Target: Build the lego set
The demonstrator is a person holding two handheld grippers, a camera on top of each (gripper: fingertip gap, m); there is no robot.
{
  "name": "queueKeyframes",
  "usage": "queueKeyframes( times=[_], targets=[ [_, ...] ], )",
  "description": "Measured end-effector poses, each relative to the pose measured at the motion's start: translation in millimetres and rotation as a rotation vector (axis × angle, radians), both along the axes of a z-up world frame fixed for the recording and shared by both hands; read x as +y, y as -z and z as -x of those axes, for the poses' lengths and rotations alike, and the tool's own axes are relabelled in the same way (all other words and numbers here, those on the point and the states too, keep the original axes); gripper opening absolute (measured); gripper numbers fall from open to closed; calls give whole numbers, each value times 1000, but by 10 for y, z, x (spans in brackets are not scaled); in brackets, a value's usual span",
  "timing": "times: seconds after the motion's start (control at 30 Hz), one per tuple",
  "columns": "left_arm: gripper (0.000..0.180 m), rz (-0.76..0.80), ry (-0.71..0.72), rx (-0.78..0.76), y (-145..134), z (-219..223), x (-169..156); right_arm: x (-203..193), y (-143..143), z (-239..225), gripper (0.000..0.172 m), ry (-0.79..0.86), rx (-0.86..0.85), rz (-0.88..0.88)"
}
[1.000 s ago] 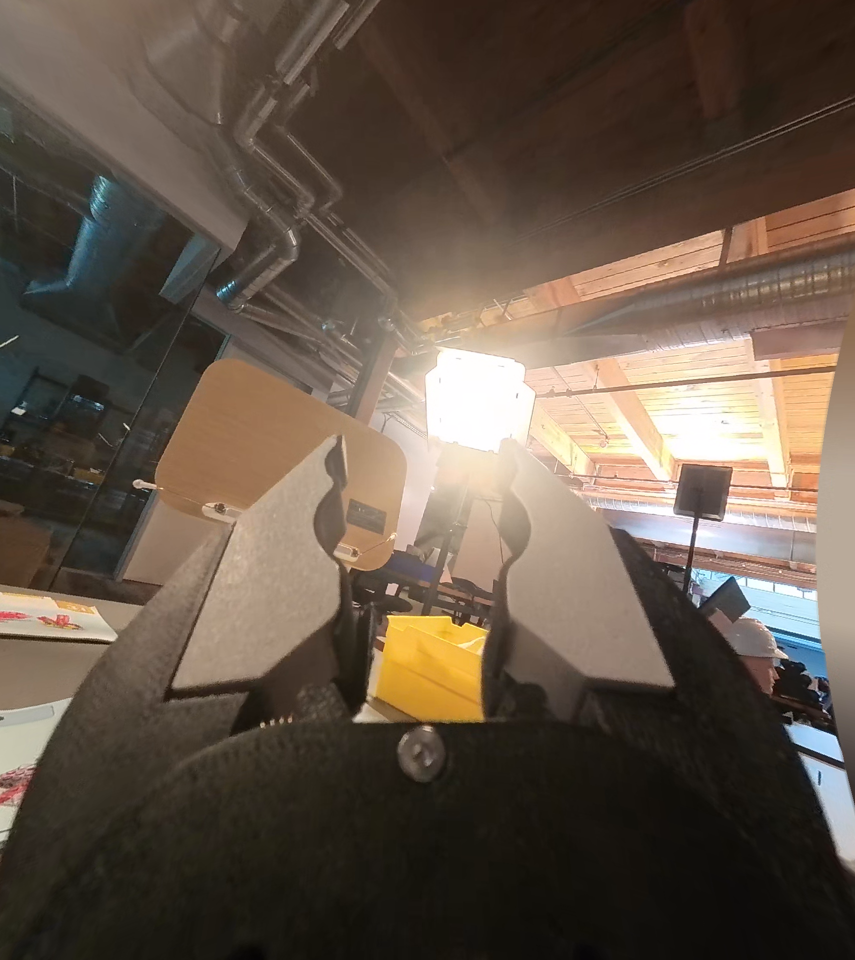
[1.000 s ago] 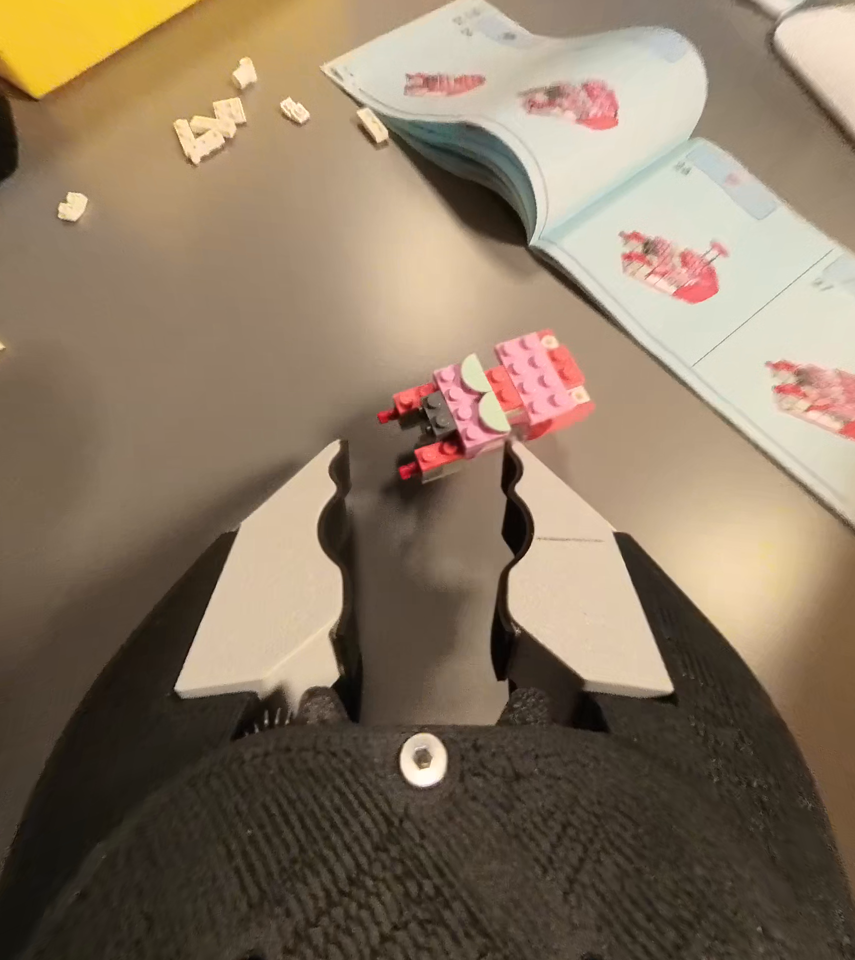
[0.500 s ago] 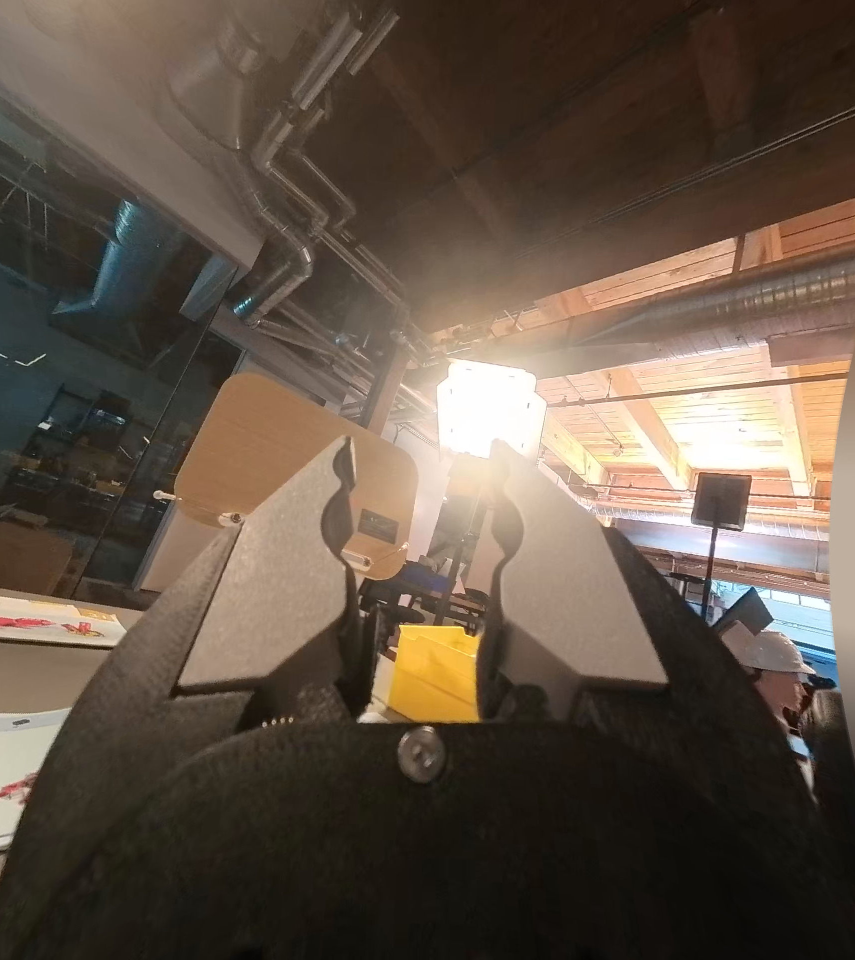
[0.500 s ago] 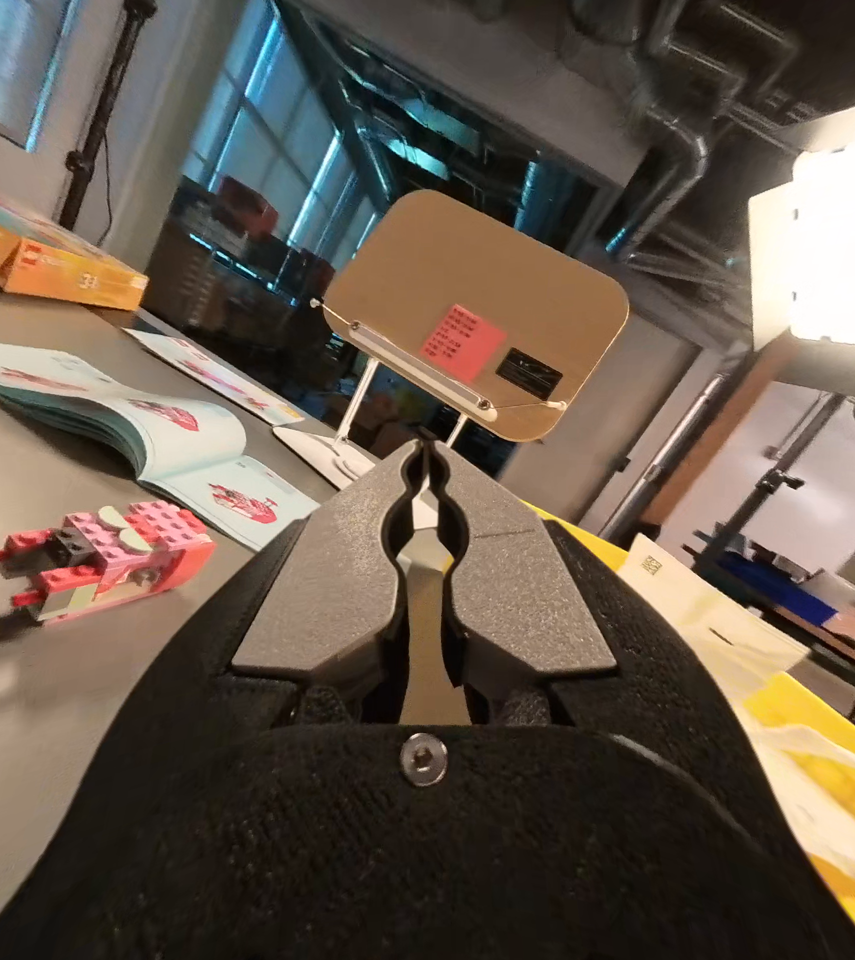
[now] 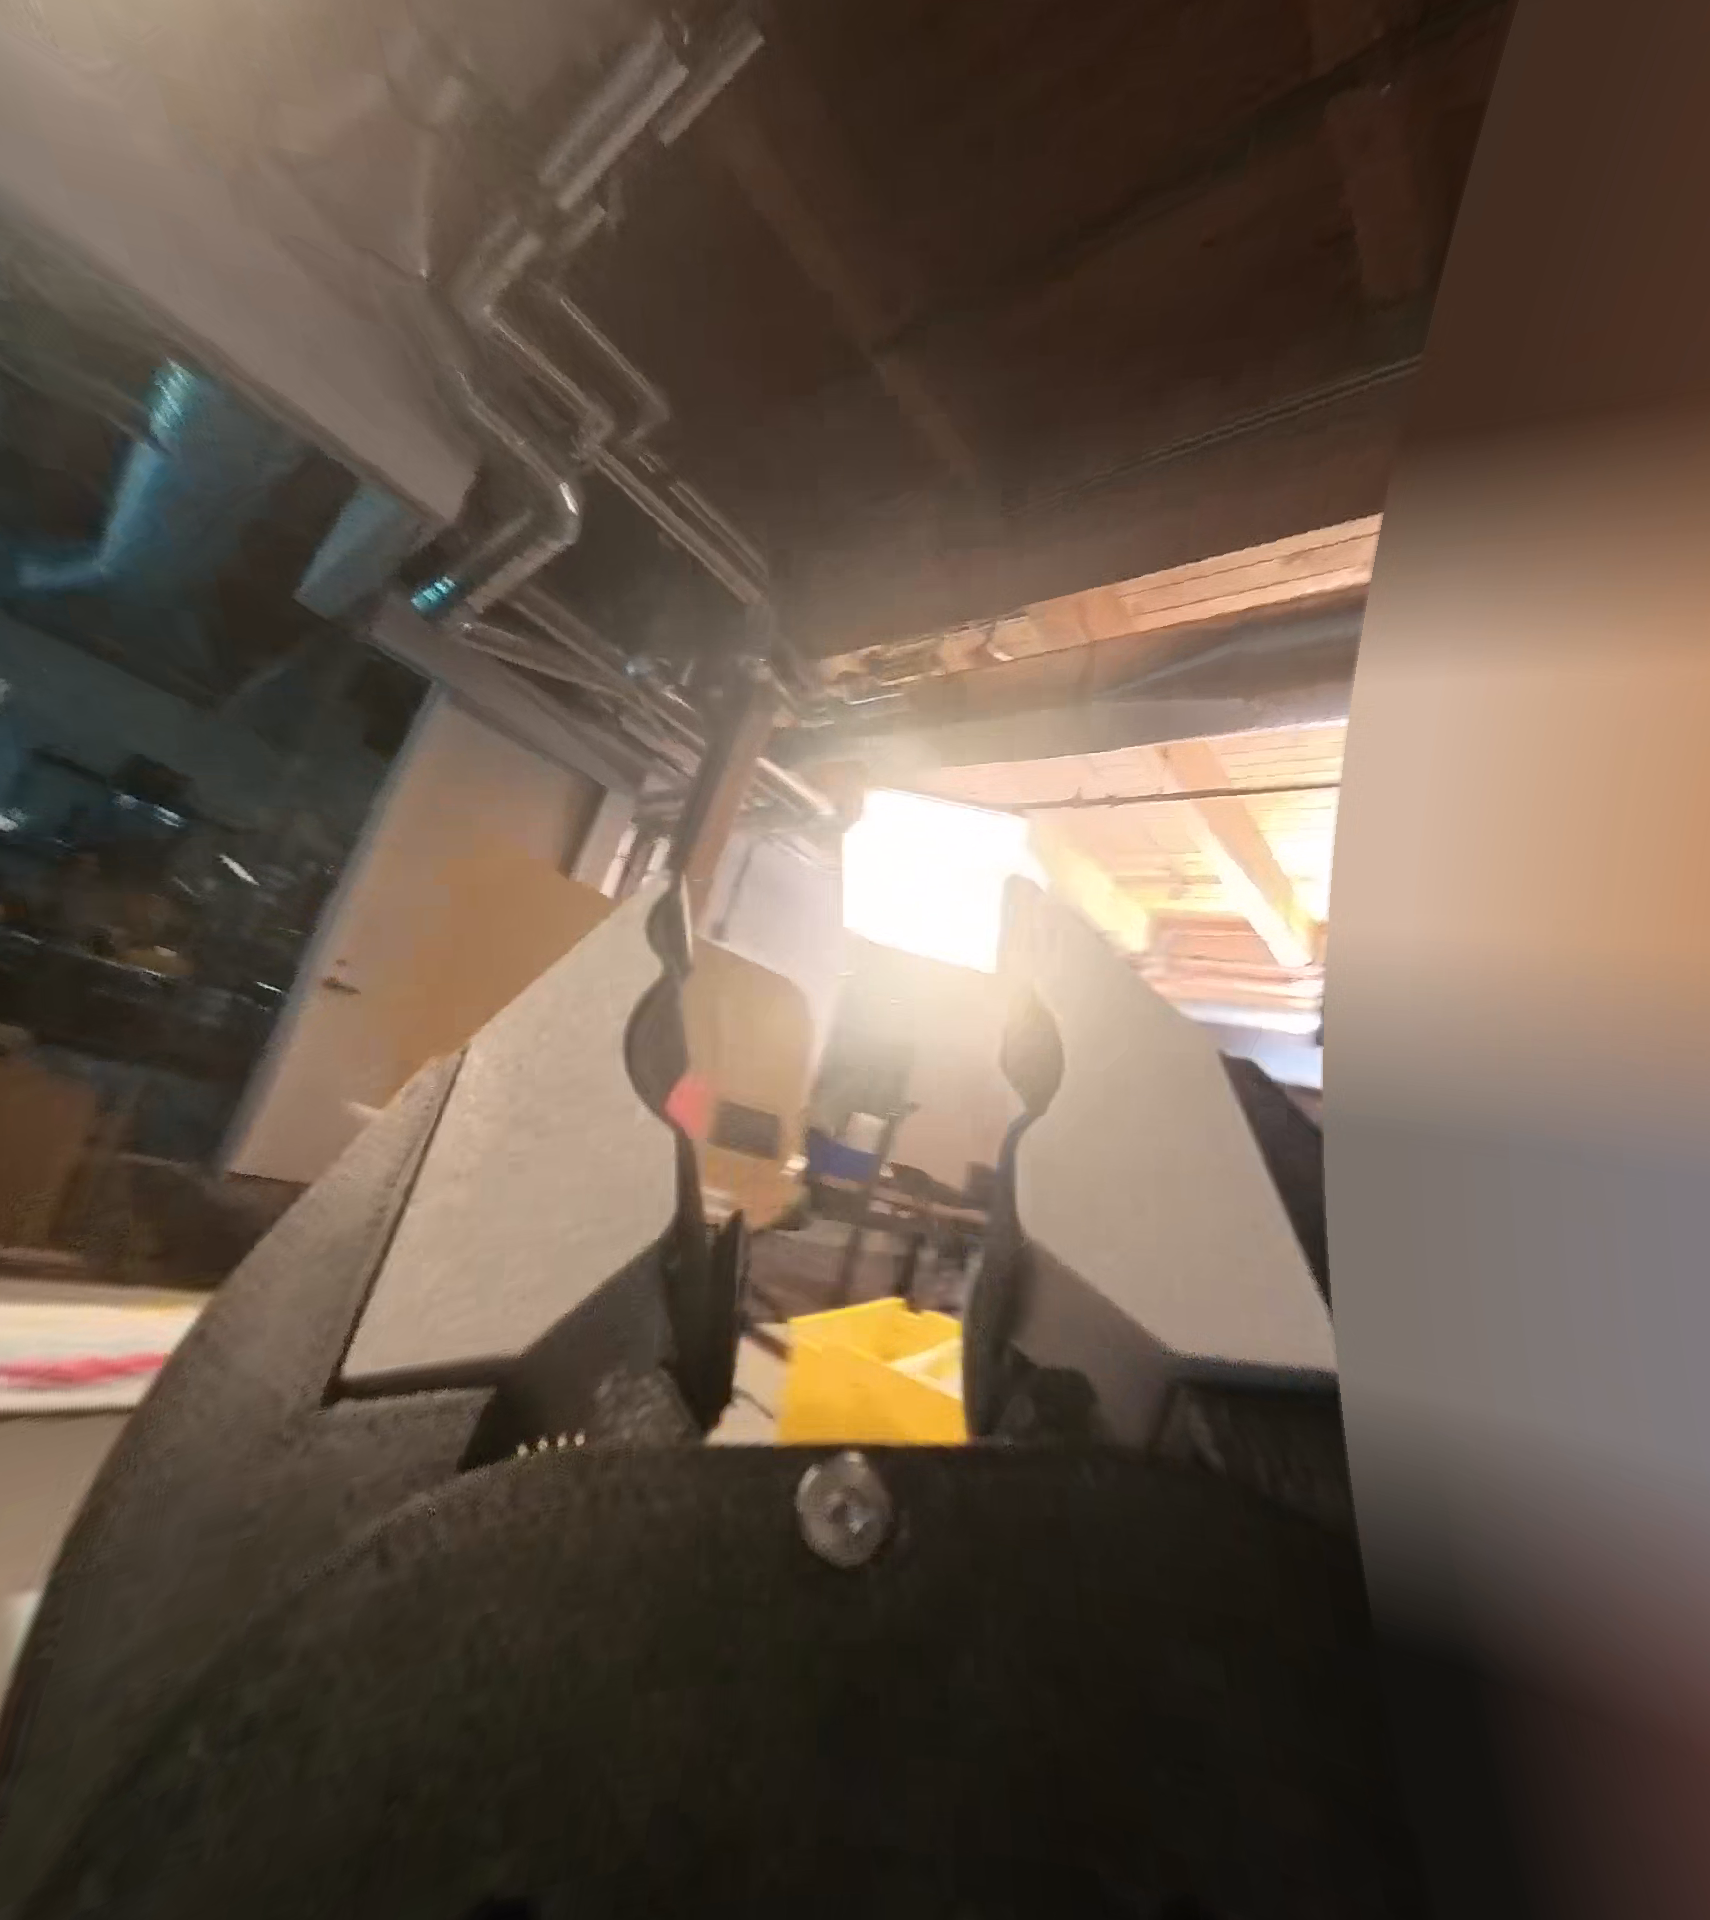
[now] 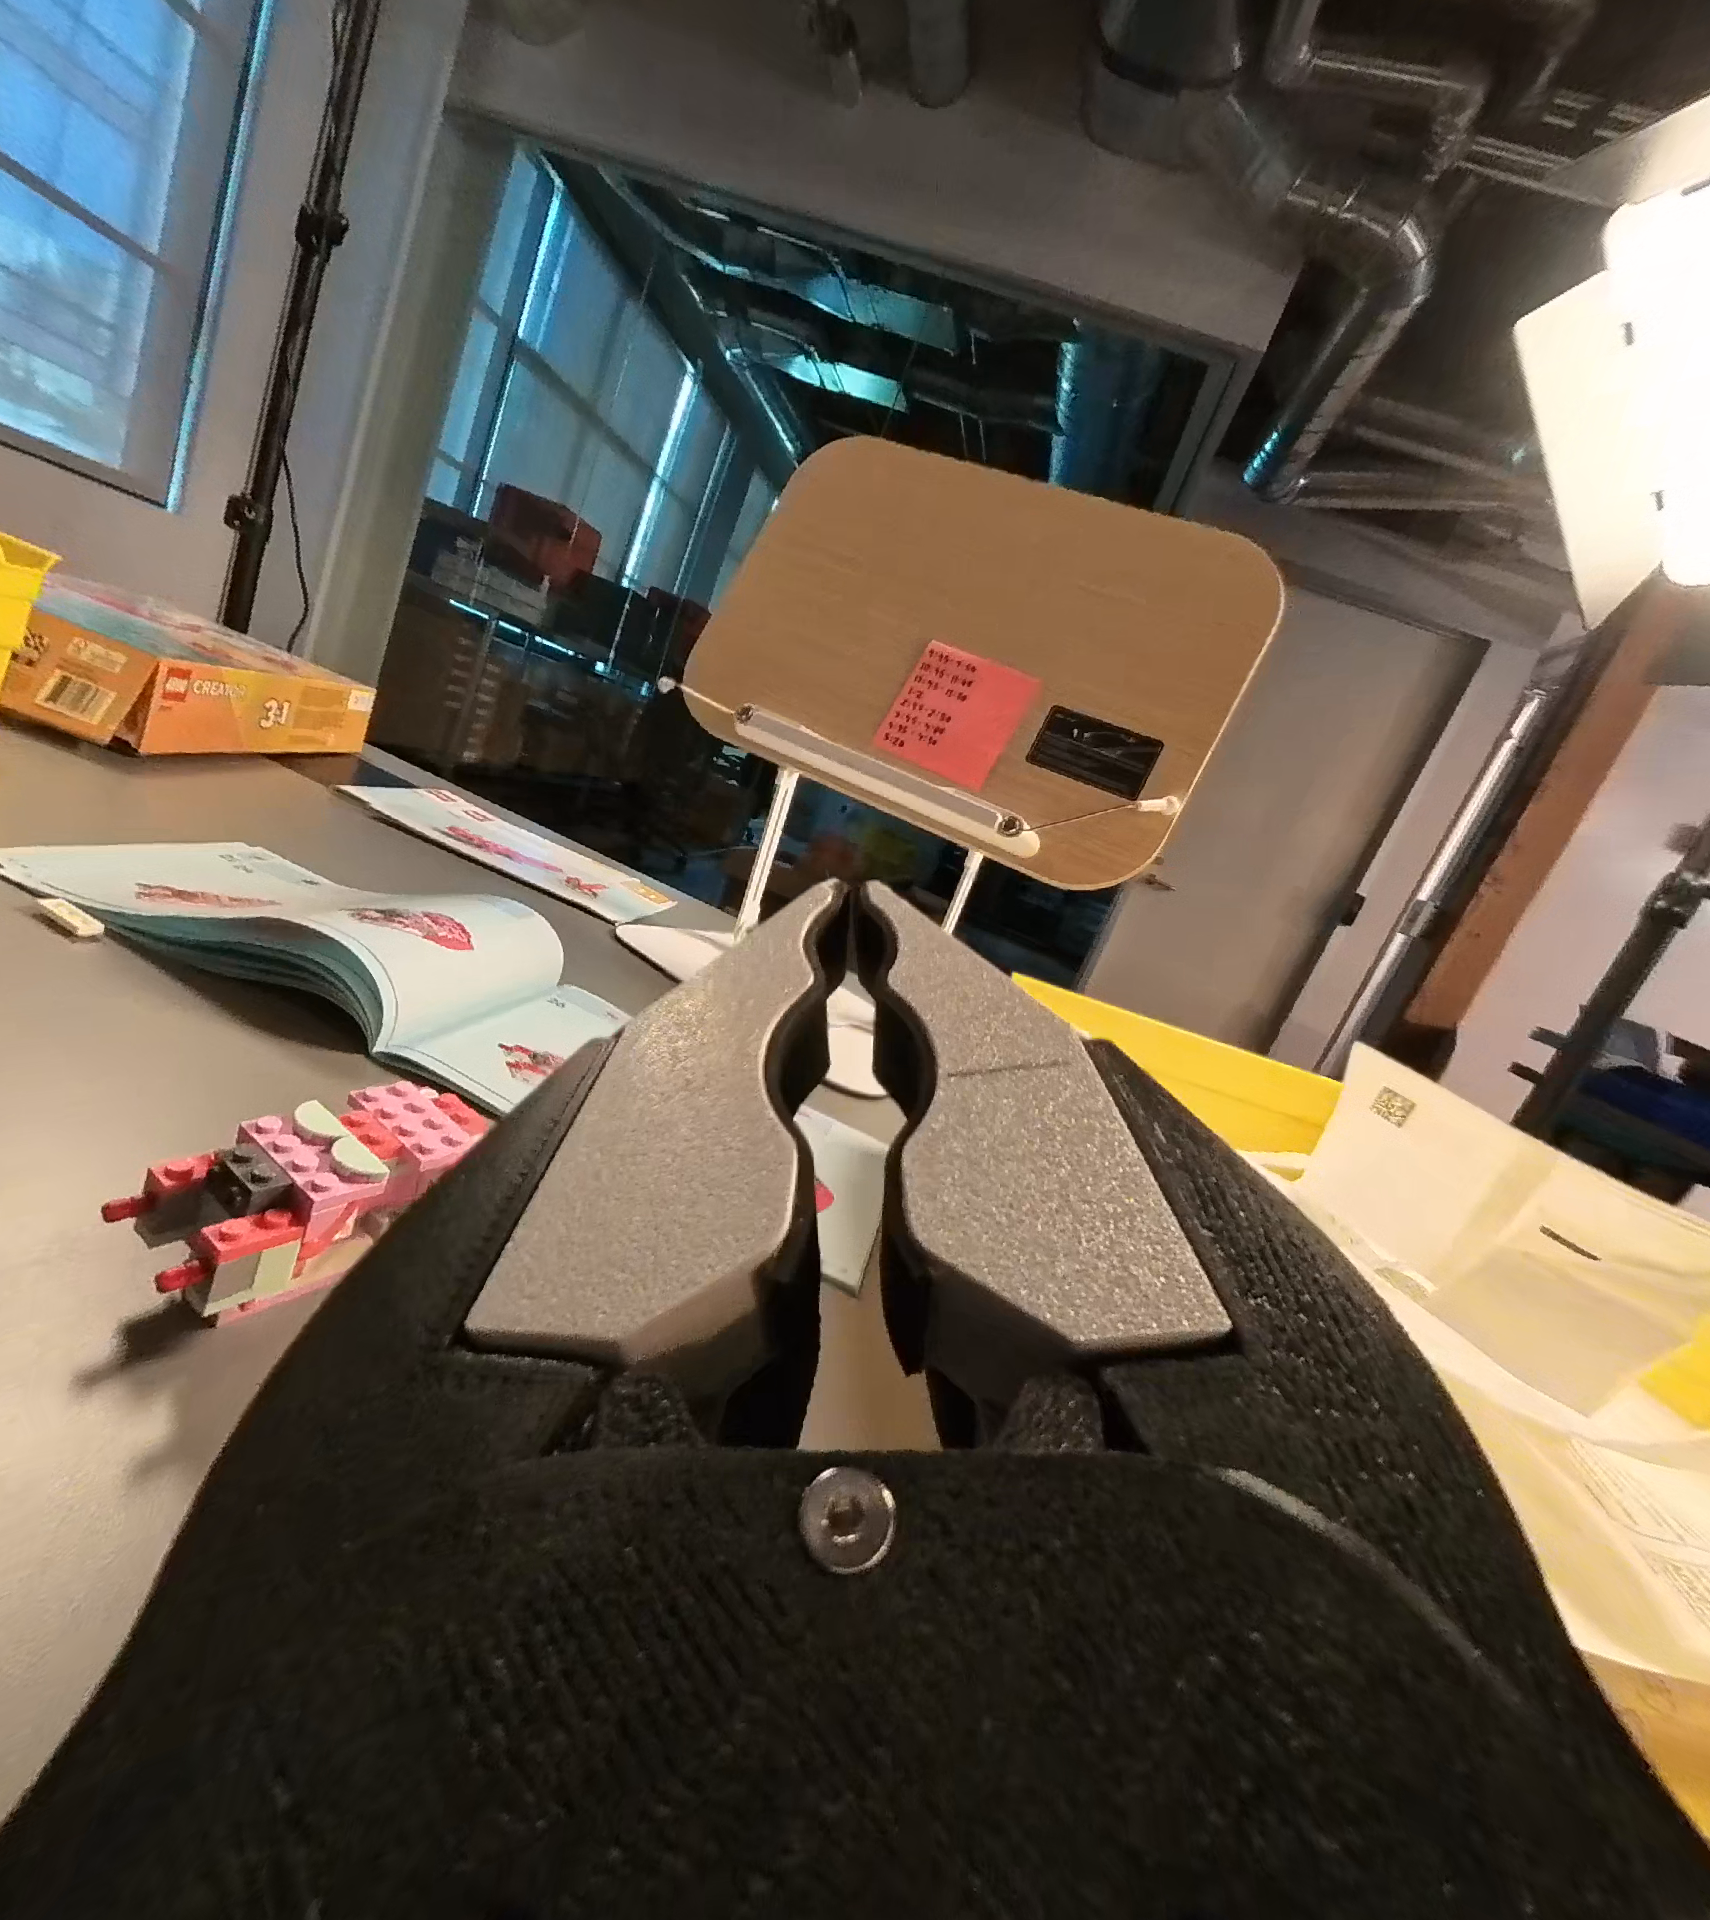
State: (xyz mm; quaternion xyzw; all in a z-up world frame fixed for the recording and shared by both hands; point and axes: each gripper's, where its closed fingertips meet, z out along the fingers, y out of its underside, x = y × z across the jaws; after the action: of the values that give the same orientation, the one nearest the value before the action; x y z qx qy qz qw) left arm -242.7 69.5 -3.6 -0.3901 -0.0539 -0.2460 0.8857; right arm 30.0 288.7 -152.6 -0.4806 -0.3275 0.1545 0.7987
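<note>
Since the frame a second back, my right gripper (image 6: 853, 891) has swung up off the brick model and clenched; my left view is now smearing with motion, tilted a little more toward the ceiling. Right now I am seeing the right fingers (image 6: 726, 1122) pressed tip to tip on nothing, pointing at the wooden book stand (image 6: 986, 582) in the upper centre of the frame. The pink and red brick model (image 6: 311, 1174) is sitting on the bench (image 6: 103, 1039) at lower left, well clear of the fingers, with the open instruction booklet (image 6: 331, 935) just behind it. A yellow bin (image 6: 1215, 1081) is lying at right. My left gripper (image 5: 840, 914) is standing released, fingers (image 5: 539, 1143) wide apart with nothing between them, a yellow bin (image 5: 861, 1382) showing low through the gap.
</note>
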Motion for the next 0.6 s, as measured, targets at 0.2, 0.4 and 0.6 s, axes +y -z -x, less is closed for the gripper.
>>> queueKeyframes(
  times=[0.2,0.4,0.6],
  targets=[
    [55,280,-545,161,-28,1251,-615,50,-98,-117,0,39,82,15],
    [20,745,-516,269,480,1897,-473,82,-84,-139,0,49,83,25],
    [7,1063,-449,505,925,2059,-14,154,-22,-146,0,87,55,44]
  ],
)
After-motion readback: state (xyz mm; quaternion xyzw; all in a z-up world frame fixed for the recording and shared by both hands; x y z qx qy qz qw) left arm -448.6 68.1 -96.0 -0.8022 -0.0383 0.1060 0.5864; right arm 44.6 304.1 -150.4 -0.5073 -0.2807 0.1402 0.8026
